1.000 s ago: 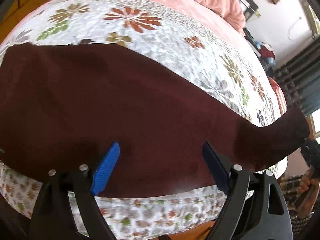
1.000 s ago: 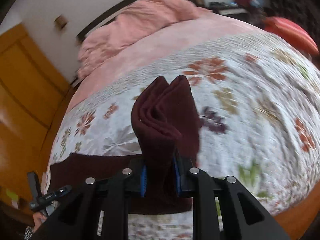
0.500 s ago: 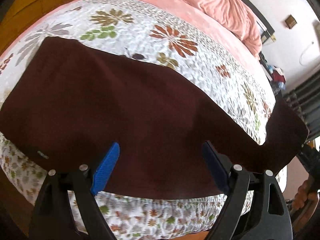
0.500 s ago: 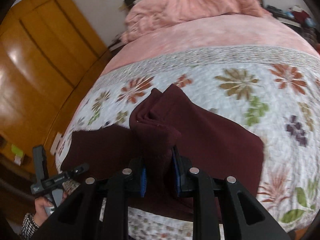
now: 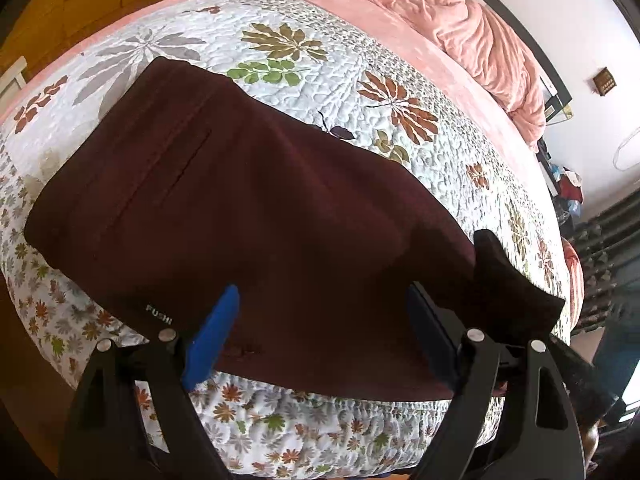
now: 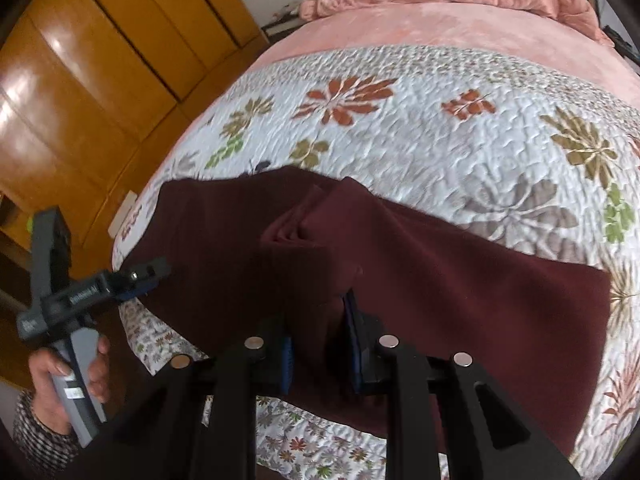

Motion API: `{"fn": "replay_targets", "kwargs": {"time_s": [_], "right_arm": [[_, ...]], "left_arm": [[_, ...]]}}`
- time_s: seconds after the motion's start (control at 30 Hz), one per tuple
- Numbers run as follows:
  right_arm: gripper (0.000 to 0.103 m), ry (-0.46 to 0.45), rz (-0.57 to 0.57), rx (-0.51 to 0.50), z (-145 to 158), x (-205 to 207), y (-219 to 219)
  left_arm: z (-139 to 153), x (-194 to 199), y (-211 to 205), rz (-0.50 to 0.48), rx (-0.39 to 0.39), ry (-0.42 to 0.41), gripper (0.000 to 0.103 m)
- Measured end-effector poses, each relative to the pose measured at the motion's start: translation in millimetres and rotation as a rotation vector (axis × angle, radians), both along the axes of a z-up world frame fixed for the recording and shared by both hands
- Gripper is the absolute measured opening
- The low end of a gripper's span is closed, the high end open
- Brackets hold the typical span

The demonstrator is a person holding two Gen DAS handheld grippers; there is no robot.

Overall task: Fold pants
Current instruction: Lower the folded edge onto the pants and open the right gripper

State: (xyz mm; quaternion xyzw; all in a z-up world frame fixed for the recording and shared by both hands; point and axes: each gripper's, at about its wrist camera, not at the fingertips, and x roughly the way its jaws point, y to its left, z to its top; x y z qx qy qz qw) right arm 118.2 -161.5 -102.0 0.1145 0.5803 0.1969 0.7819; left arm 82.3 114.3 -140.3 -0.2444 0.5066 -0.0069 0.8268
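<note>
Dark maroon pants (image 5: pixel 248 216) lie flat along the front edge of a floral quilted bed, waistband at the left with a small white label. My left gripper (image 5: pixel 320 332) is open and empty, just above the pants' near edge. My right gripper (image 6: pixel 320 336) is shut on the bunched leg end (image 6: pixel 308 248) and holds it raised over the rest of the pants (image 6: pixel 480 280). That raised leg end also shows at the right of the left wrist view (image 5: pixel 508 284). The left gripper also shows at the left of the right wrist view (image 6: pixel 132 276), held in a hand.
The floral quilt (image 5: pixel 320 76) covers the near bed, with a pink sheet and a crumpled pink blanket (image 5: pixel 460 20) at the head. Wooden wardrobe doors (image 6: pixel 100 60) stand to the left. Dark curtains and clutter (image 5: pixel 592 220) are at the far right.
My right gripper has carried the leg end leftward over the pants towards the waistband. The left gripper has shifted so that the whole waistband end is in view. It stays open.
</note>
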Motion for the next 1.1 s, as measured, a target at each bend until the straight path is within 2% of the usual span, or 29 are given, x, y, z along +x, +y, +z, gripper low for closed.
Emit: {"fn": "replay_targets", "kwargs": {"time_s": [0.23,0.33,0.37,0.4,0.47,0.53,0.57,0.63,0.7,0.77,0.87,0.97,1.1], "right_arm": [[0.022,-0.005,0.036,0.015,-5.5,3.5,21.7],[0.024,0.029,0.084,-0.026,-19.2,5.2,36.3],[0.031,0.053,0.099,-0.037,-27.3,4.5,40.2],[0.045,0.075,0.105,-0.033,-33.3,3.4,41.6],[0.059,0.135,0.129,0.022,-42.9,0.0,43.0],[0.061,0.126,0.144,0.046,-38.3,-7.2,37.9],[0.067,0.129,0.143,0.064,-33.7,-9.5,32.8],[0.070,0.128,0.119,0.133,-19.1,-13.5,12.5],[0.080,0.094,0.057,0.181,2.1,-18.0,-24.8],[0.084,0.070,-0.040,0.146,17.0,-23.2,-70.2],[0.084,0.088,-0.160,0.083,21.1,-29.7,-128.5],[0.086,0.164,-0.258,0.071,4.0,-41.1,-176.3],[0.086,0.307,-0.319,0.202,-43.7,-57.0,-206.0]], "left_arm": [[0.4,1.1,3.6,0.005,-0.004,-0.003,0.084],[-0.5,1.4,7.0,0.016,-0.007,0.004,0.084],[-1.1,1.8,7.7,0.019,-0.009,0.009,0.084],[-1.9,2.2,8.2,0.020,-0.011,0.014,0.084],[-2.2,2.9,6.7,0.019,-0.013,0.020,0.084],[-0.6,4.4,2.6,0.009,-0.014,0.019,0.084],[1.0,5.4,-1.0,0.001,-0.012,0.015,0.084],[5.9,9.7,-13.1,-0.038,-0.010,0.006,0.084],[11.5,14.0,-31.4,-0.090,-0.010,-0.010,0.084],[15.0,18.5,-52.6,-0.149,0.004,-0.023,0.084],[12.8,26.4,-88.4,-0.228,0.076,-0.031,0.085],[-2.2,34.1,-114.4,-0.262,0.111,0.013,0.085],[-28.8,35.0,-129.6,-0.269,0.127,0.099,0.085]]}}
